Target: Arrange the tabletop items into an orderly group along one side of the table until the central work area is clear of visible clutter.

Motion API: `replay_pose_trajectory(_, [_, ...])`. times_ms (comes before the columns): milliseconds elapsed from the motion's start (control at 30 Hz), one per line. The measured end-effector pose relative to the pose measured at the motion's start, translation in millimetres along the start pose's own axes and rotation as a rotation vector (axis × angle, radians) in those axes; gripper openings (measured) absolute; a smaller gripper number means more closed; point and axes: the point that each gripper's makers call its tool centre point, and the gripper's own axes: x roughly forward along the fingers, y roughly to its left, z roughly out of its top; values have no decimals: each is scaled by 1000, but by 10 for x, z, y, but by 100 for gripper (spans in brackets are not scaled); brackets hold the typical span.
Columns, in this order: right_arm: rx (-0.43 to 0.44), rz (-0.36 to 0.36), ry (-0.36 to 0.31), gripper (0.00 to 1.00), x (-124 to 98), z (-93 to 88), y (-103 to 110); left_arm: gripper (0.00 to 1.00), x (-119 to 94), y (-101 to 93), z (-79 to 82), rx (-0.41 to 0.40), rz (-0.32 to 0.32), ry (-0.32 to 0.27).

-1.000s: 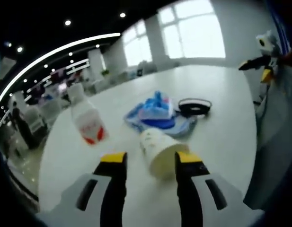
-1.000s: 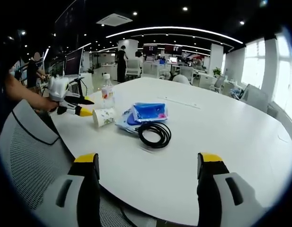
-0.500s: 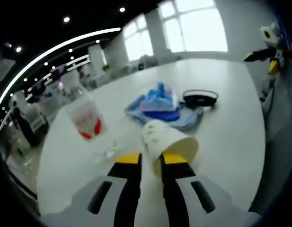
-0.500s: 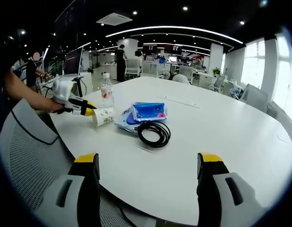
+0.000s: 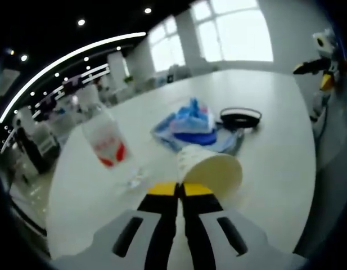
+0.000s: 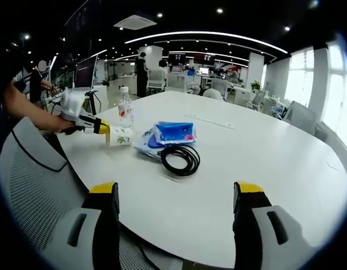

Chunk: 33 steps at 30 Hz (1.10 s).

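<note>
A white paper cup point(image 5: 210, 169) lies on its side on the white round table point(image 5: 274, 163), mouth towards me. My left gripper point(image 5: 180, 188) is shut with its yellow tips pinched on the cup's rim; in the right gripper view a person's hand holds it point(image 6: 99, 127) against the cup point(image 6: 120, 136). Left of the cup stands a clear bottle point(image 5: 106, 143) with a red label. Behind it lie a blue cloth bundle point(image 5: 190, 126) and a coiled black cable point(image 5: 239, 118). My right gripper point(image 6: 176, 194) hangs open at the table's near edge, nothing between its fingers.
A grey mesh chair back point(image 6: 32, 185) stands at the left, below the table's edge point(image 6: 162, 247). The bottle point(image 6: 125, 114), bundle point(image 6: 170, 135) and cable point(image 6: 180, 159) cluster on the table's left part. Desks, chairs and people fill the office behind.
My left gripper has gone from open around the cup to shut on its rim, and the cup has tipped slightly. The right gripper has held still.
</note>
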Motion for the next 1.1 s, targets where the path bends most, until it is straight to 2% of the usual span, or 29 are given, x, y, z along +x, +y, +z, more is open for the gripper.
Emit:
replay_pose_trajectory(300, [-7,-59,-7,81,-33,34,-99,0,-57,103,100,13,19,47])
replay_pose_trajectory(400, [-6,-66,1,81,-40,34,-120,0,-85,153,77,27,40,99])
replay_pose_trajectory(500, [-10,-68,4,81,-51,70,-129,0,-140,211,113,3,54,116])
replay_pose_trajectory(667, [-22,-56,-9,80,-38,238,-125,0,-202,219,167,-4,44,183])
replay_pose_trajectory(800, [-44,-49,-35,77,-23,417,-103,0,-253,206,247,-33,28,213])
replay_pose_trajectory(1000, [-38,-12,-79,76,40,676,25,0,-331,122,427,-36,-2,242])
replay_pose_trajectory(1100, [-41,10,-90,75,73,770,94,0,-382,67,599,-41,5,232])
